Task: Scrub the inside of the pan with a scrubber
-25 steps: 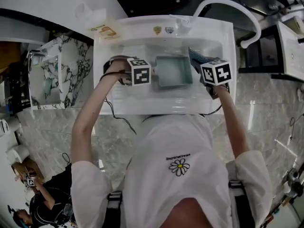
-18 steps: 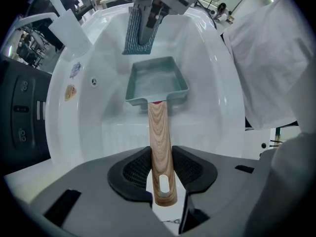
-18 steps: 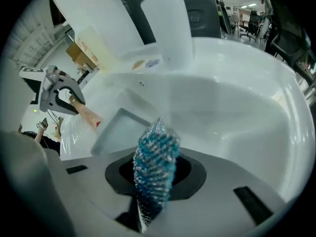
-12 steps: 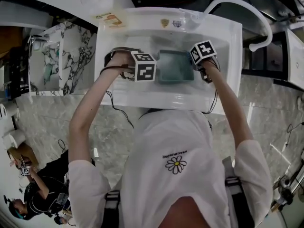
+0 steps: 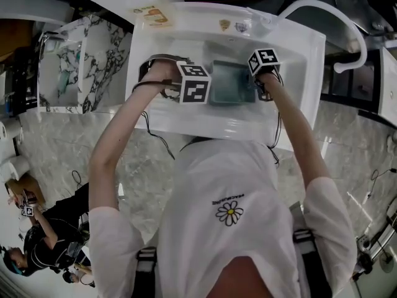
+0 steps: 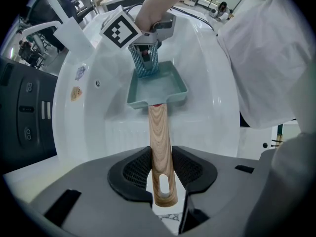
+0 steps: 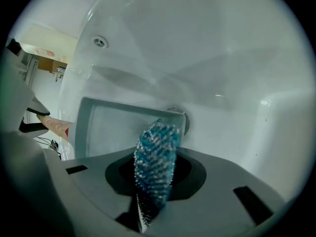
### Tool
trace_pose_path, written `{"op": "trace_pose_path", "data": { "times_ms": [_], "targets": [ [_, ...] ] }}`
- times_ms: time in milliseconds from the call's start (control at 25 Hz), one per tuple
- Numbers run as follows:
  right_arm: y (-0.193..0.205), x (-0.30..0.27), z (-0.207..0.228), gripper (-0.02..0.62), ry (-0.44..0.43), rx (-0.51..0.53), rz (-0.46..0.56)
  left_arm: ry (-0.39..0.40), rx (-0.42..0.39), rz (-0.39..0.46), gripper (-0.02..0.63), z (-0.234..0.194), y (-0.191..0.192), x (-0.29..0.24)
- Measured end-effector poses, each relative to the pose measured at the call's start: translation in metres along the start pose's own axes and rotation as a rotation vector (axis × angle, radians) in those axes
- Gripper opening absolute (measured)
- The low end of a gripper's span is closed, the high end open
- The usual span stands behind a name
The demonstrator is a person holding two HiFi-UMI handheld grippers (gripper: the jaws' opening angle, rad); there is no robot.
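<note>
A square grey-green pan (image 5: 232,84) (image 6: 157,87) (image 7: 118,125) lies in a white sink (image 5: 161,113). Its wooden handle (image 6: 160,152) runs back between the jaws of my left gripper (image 6: 162,179), which is shut on it. My right gripper (image 7: 155,184) (image 6: 147,43) is shut on a blue mesh scrubber (image 7: 156,167) (image 6: 146,63) and stands over the pan's far side, the scrubber hanging down into the pan. In the head view both marker cubes flank the pan, the left one (image 5: 195,82) at the handle, the right one (image 5: 263,61) at the far right edge.
A white curved faucet (image 5: 322,14) arches over the sink's right rear. The sink has a drain (image 7: 187,121) just beyond the pan and an overflow hole (image 7: 99,41) on its wall. A marble counter (image 5: 74,61) lies to the left. People stand at the lower left (image 5: 37,247).
My right gripper with the scrubber moved from the pan's right side in over the pan. The left gripper kept its hold on the handle; the view shifted slightly.
</note>
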State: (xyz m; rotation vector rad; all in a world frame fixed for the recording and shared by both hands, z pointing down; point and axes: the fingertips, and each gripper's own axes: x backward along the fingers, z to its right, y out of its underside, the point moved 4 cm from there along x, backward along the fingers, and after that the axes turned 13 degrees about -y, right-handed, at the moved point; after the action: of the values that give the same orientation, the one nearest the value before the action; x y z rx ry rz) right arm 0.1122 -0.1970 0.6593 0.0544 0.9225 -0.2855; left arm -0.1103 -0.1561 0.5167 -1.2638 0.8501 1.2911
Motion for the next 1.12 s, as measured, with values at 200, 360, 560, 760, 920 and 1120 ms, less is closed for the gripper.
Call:
{"op": "trace_pose_path", "data": {
  "times_ms": [200, 360, 560, 760, 920, 1120],
  "targets": [
    [-0.007, -0.003, 0.004, 0.061, -0.004, -0.044, 0.021, -0.003, -0.002, 0.0, 0.14, -0.001, 0.001, -0.002],
    [-0.011, -0.002, 0.006, 0.061, -0.013, -0.07, 0.042, -0.001, 0.005, 0.001, 0.14, -0.001, 0.002, -0.003],
    [-0.014, -0.005, 0.007, 0.061, -0.027, -0.079, 0.049, -0.004, 0.009, 0.004, 0.14, -0.003, 0.002, -0.002],
    [-0.016, -0.005, 0.003, 0.061, -0.079, -0.118, 0.064, -0.005, 0.001, -0.008, 0.14, -0.004, 0.005, -0.002],
    [-0.021, -0.012, -0.011, 0.06, -0.127, -0.135, 0.071, -0.006, 0.002, -0.012, 0.14, -0.005, 0.006, -0.003],
    [-0.025, -0.015, -0.03, 0.061, -0.16, -0.105, 0.07, -0.013, -0.001, -0.019, 0.14, -0.007, 0.006, -0.003]
  ]
}}
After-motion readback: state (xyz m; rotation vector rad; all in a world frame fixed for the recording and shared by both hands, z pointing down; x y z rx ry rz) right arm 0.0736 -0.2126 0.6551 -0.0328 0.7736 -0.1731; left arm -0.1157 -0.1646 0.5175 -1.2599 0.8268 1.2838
